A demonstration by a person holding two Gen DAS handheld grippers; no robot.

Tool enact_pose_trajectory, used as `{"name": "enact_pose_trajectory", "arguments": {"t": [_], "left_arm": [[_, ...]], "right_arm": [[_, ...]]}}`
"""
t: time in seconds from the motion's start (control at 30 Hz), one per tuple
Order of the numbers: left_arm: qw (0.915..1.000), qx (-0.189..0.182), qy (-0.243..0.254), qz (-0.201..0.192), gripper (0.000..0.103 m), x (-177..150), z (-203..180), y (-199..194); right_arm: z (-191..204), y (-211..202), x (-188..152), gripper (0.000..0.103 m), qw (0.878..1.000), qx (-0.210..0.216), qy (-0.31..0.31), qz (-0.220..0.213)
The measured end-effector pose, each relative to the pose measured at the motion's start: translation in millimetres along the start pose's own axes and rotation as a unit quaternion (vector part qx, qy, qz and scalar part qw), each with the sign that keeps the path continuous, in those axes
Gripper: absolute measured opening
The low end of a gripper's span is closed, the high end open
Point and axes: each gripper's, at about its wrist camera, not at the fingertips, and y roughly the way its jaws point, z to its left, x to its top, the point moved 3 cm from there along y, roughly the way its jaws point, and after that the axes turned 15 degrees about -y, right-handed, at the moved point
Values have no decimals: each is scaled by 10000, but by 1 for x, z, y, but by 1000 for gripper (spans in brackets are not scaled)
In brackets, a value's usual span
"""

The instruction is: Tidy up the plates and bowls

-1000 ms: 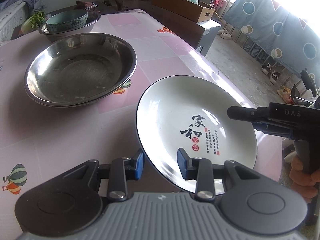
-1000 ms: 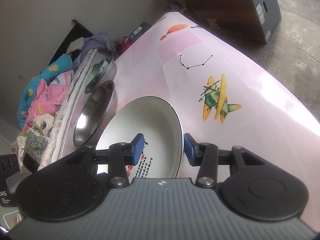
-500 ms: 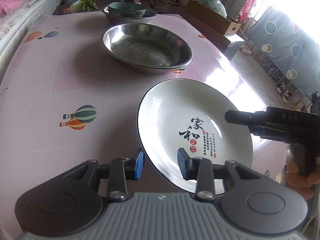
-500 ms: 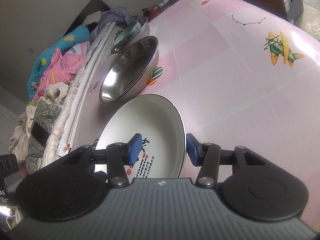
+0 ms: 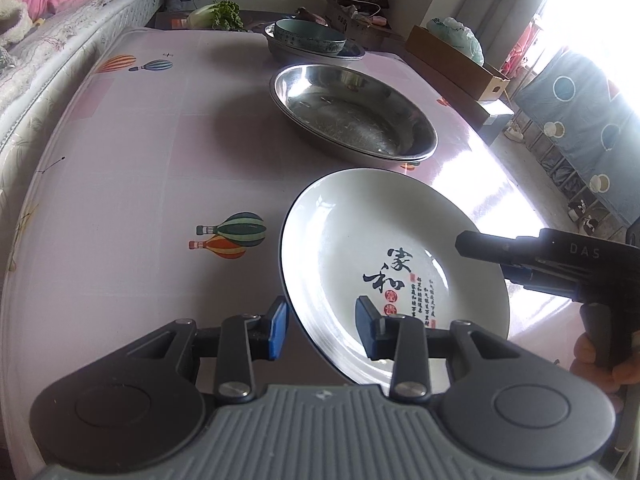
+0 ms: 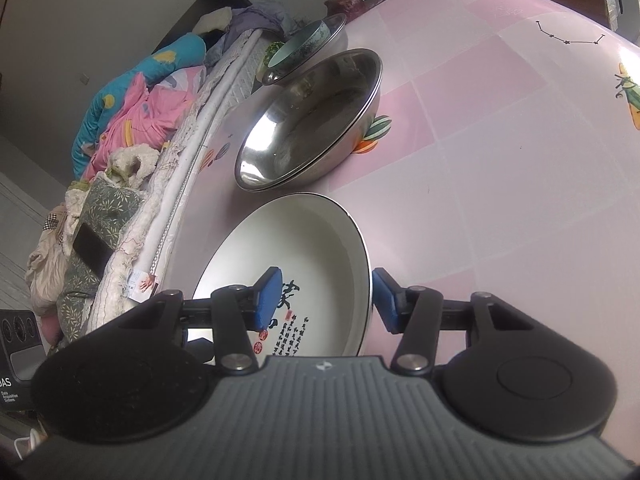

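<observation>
The white plate (image 5: pixel 384 264) sits lower right in the left view, both grippers straddling its rim. The left gripper (image 5: pixel 322 330) and right gripper (image 6: pixel 326 300) stand spread, pads not clearly pressing. Bare pink table (image 5: pixel 140 168) lies left; steel basins (image 5: pixel 352 114) crowd beyond.

I see a table (image 5: pixel 120 152) with a pink cloth, printed with balloons. Along its one side stands a bed (image 6: pixel 132 128) with a heap of pink and blue bedding. Behind is a plain wall (image 6: pixel 80 8). Strong daylight comes from a window (image 5: pixel 592 8); a cardboard box (image 5: pixel 456 60) sits near it.
</observation>
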Motion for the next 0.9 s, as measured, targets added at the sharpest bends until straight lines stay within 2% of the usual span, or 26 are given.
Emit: {"name": "enact_pose_trajectory", "arguments": {"t": [0.1, 0.27, 0.37, 0.43, 0.9], "left_arm": [[9999, 97, 109, -49, 37, 0, -2, 3], [9995, 255, 202, -55, 37, -1, -1, 10], [9993, 288, 238, -63, 37, -3, -2, 12], [9992, 281, 266, -87, 30, -3, -3, 13], [9984, 317, 431, -172, 30, -3, -10, 17]], "right_arm": [[1, -1, 1, 49, 9998, -157, -148, -5], [2, -1, -1, 41, 9985, -356, -408, 24], [3, 2, -5, 32, 9980, -385, -499, 91], [4, 4, -6, 23, 9977, -381, -556, 116], [1, 2, -2, 22, 9971, -476, -587, 69]]}}
